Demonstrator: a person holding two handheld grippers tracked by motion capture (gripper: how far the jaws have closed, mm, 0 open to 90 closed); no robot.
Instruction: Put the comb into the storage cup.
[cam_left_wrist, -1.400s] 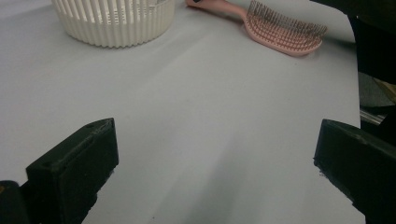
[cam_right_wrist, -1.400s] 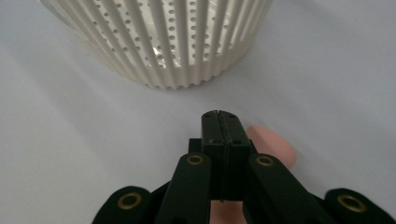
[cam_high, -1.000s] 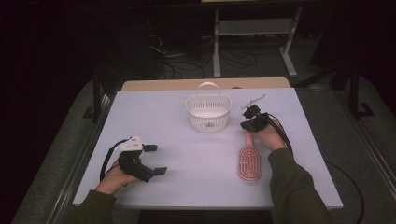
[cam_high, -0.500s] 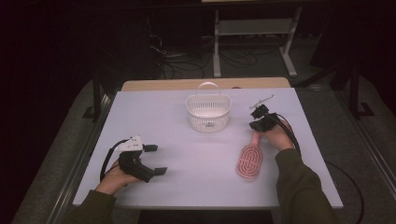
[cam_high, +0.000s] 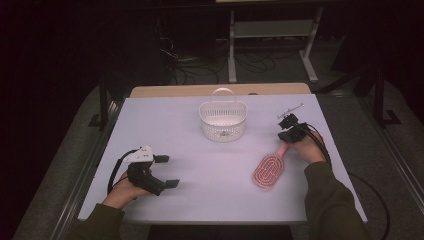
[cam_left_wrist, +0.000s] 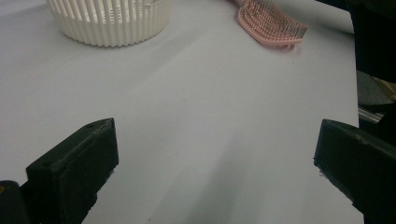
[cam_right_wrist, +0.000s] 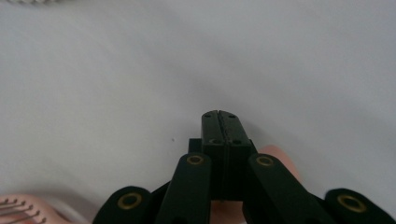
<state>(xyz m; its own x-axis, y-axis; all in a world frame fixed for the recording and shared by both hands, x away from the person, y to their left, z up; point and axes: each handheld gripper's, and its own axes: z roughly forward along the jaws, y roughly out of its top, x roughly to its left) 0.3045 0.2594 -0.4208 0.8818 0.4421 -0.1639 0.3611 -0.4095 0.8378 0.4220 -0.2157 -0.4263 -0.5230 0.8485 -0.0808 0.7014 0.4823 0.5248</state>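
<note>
Seen from above, right gripper (cam_high: 289, 131) fingers clamp the pink hairbrush (cam_high: 269, 171) handle; left gripper (cam_high: 159, 171) fingers gape.

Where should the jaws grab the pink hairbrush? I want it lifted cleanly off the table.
Grip the pink hairbrush by its narrow handle, at the end nearest the right gripper, coming from above with the jaws across the handle. It lies flat, bristles up; the wide oval head looks harder to span.

Hairbrush (cam_right_wrist: 18, 207) handle hidden under tongs (cam_right_wrist: 218, 119).
</note>
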